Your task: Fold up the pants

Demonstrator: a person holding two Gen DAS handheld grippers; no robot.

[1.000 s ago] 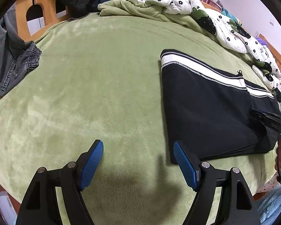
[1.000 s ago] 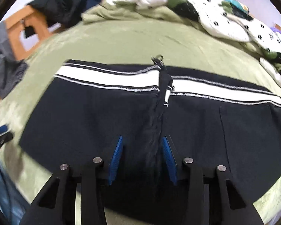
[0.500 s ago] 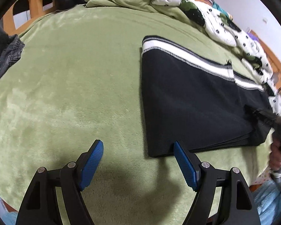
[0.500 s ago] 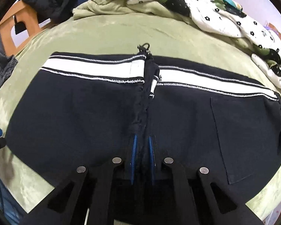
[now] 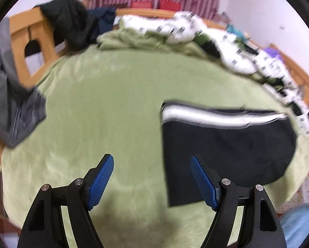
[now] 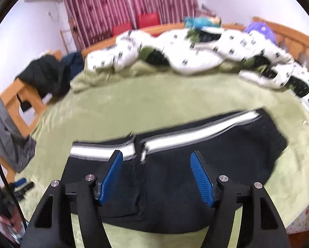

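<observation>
A: Nearest first. State of the left gripper [image 5: 152, 177]?

B: Released. Its blue pads [image 5: 100, 180] stand wide apart above the green blanket [image 5: 104, 111], with nothing between them. The right-hand pad sits over the near left corner of the black pants [image 5: 222, 144]; contact cannot be confirmed.

A: And the right gripper [image 6: 156, 175]?

B: Also released, jaws spread wide, nothing clamped. It hangs over the near edge of the pants [image 6: 175, 177], with the bunched centre seam [image 6: 139, 171] showing between its pads.

A: Position of the pants?

B: Folded, lying flat on the blanket [image 6: 154, 101], toward the near right part of the bed. The white side stripe [image 6: 187, 138] runs along the far edge.

A: Farther out?

B: A grey garment [image 5: 12, 111] hangs over the left side by the wooden bed frame [image 5: 22, 41]. Behind the pants lies a crumpled white quilt with dark print [image 6: 195, 51]. Dark clothing [image 5: 71, 26] is piled at the far left corner. Red striped curtains [image 6: 129, 4] close the back wall. Both views are motion-blurred.
</observation>
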